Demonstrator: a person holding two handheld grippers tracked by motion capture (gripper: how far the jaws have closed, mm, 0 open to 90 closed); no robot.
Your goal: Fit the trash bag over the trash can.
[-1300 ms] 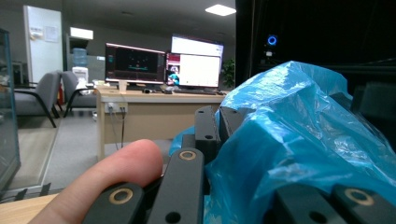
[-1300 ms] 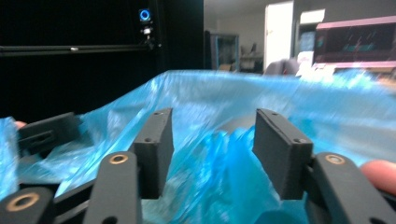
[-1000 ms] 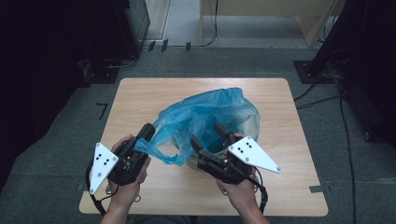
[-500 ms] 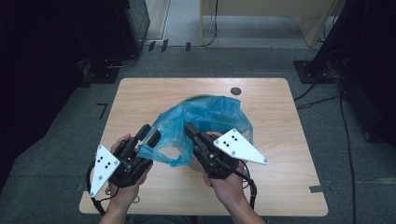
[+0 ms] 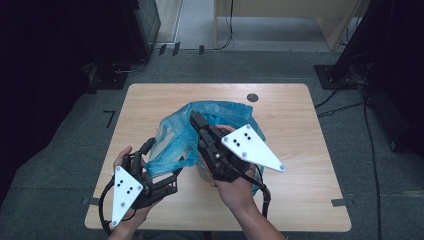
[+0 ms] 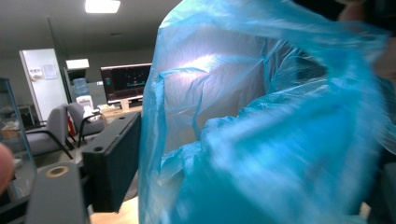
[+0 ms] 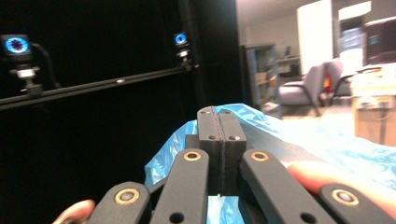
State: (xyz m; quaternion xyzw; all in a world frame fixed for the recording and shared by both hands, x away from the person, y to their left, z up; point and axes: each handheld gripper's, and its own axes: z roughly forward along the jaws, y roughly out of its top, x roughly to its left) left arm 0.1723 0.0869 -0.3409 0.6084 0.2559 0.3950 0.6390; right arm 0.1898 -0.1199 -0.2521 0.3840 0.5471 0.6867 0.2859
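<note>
blue bag lifted over wooden table

much of the left gripper (image 5: 162,167) is hidden behind the crumpled, translucent blue plastic bag (image 5: 220,117), held above the middle of the table (image 5: 300,115). its jaws have just been opening, with film between them. the right gripper (image 5: 196,119) is seen clamped shut on a thin fold of the bag.

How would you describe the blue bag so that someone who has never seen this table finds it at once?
Look at the wooden table in the middle of the grey floor. Near its centre, between the two black grippers, lies the blue bag, a thin crumpled see-through plastic one. It is the table's one soft, coloured thing, and the right gripper is shut on its film.
</note>
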